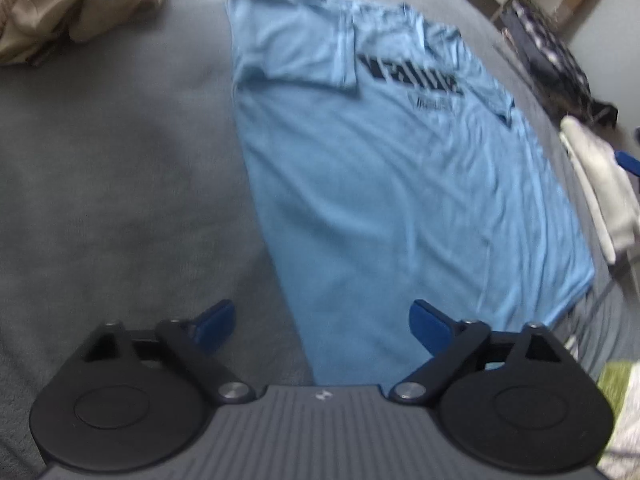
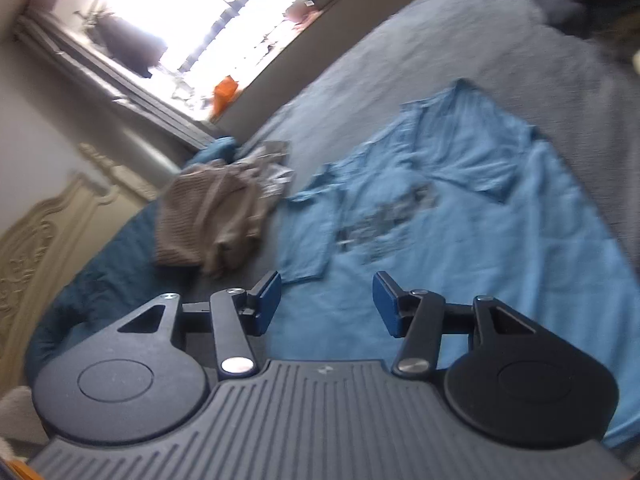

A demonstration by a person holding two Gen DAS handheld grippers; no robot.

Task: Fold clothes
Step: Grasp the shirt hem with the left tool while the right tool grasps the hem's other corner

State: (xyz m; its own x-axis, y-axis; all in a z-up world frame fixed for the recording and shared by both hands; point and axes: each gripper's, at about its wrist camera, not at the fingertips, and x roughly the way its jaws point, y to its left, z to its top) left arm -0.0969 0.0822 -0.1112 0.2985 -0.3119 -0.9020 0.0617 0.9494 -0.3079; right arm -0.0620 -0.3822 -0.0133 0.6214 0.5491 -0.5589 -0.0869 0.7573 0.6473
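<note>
A light blue T-shirt (image 1: 400,184) lies spread flat on a bed covered with a grey blanket (image 1: 120,160), its printed side up with dark lettering (image 1: 412,74) across the chest. One sleeve is folded in over the chest, its edge lying right beside the lettering; the rest of the body runs smooth down to the hem.

The left tongs (image 1: 320,328) hang over the shirt's lower corner with their blue pads wide apart and nothing between them; one pad is over the blanket, the other over blue cloth. In the right wrist view the same shirt (image 2: 500,240) lies ahead, and the right tongs (image 2: 326,304) hover above its side edge, pads about half apart, clamped on nothing.

A crumpled beige garment (image 1: 76,4) sits on the blanket beyond the shirt's folded sleeve, well apart from it. A pale folded cloth (image 1: 600,184) lies near the bed's far edge on the other side. Behind the bed, the right wrist view shows a bright window (image 2: 200,12) and a carved cream headboard (image 2: 44,240).
</note>
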